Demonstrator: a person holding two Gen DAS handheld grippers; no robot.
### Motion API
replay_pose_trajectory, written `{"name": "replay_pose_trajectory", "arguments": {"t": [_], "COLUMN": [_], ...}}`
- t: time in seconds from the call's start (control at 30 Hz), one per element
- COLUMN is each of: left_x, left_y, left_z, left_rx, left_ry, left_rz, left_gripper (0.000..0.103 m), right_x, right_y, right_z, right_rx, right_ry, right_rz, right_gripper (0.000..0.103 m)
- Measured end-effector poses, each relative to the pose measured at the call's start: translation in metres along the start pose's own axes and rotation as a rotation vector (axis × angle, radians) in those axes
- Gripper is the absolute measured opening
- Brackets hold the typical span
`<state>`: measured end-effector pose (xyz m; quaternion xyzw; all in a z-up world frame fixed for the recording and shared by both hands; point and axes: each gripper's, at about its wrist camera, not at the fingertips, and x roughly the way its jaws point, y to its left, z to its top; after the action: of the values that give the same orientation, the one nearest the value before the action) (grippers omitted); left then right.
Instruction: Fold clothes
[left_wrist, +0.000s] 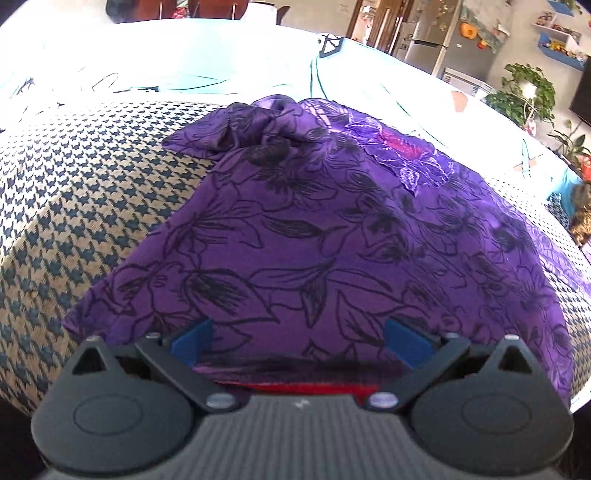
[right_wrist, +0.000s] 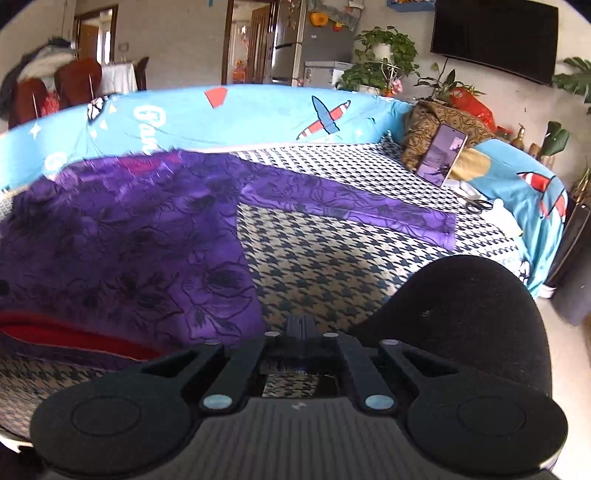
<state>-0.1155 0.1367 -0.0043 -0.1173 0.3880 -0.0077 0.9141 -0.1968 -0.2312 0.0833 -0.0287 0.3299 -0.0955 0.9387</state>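
Garment (left_wrist: 314, 229) covers our sofa (left_wrist: 74, 206)'s near edge; left gripper (left_wrist: 297, 341) spread over it, right gripper (right_wrist: 302, 326) pressed together, empty.

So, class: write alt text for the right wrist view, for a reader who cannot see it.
A purple floral garment lies spread on a houndstooth-covered sofa, one sleeve stretched right. The closed, empty right claw points at bare cover beside it; a phone leans on a cushion behind.
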Motion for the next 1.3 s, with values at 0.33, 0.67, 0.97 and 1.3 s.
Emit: {"name": "replay_pose_trajectory", "arguments": {"t": [0.33,0.67,0.97,1.3], "left_x": [0.000,0.004,0.003,-0.007], "left_y": [0.006,0.009,0.006,0.003], "left_z": [0.003,0.007,-0.001,-0.019], "left_rx": [-0.030,-0.042,0.017,0.062], "left_ry": [-0.020,-0.009,0.045,0.157], "left_rz": [0.013,0.023,0.055,0.099], "left_gripper": [0.103,0.103,0.103,0.103], "right_x": [0.018,0.048,0.074,0.089], "right_y": [0.036,0.077,0.119,0.146], "right_z": [0.013,0.020,0.022,0.003], "right_rx": [-0.080,-0.117,-0.130,-0.192], "right_ry": [-0.048,0.000,0.103,0.246], "right_rz": [0.222,0.421,0.592,0.707], "right_gripper": [0.003,0.007,0.014,0.028]}}
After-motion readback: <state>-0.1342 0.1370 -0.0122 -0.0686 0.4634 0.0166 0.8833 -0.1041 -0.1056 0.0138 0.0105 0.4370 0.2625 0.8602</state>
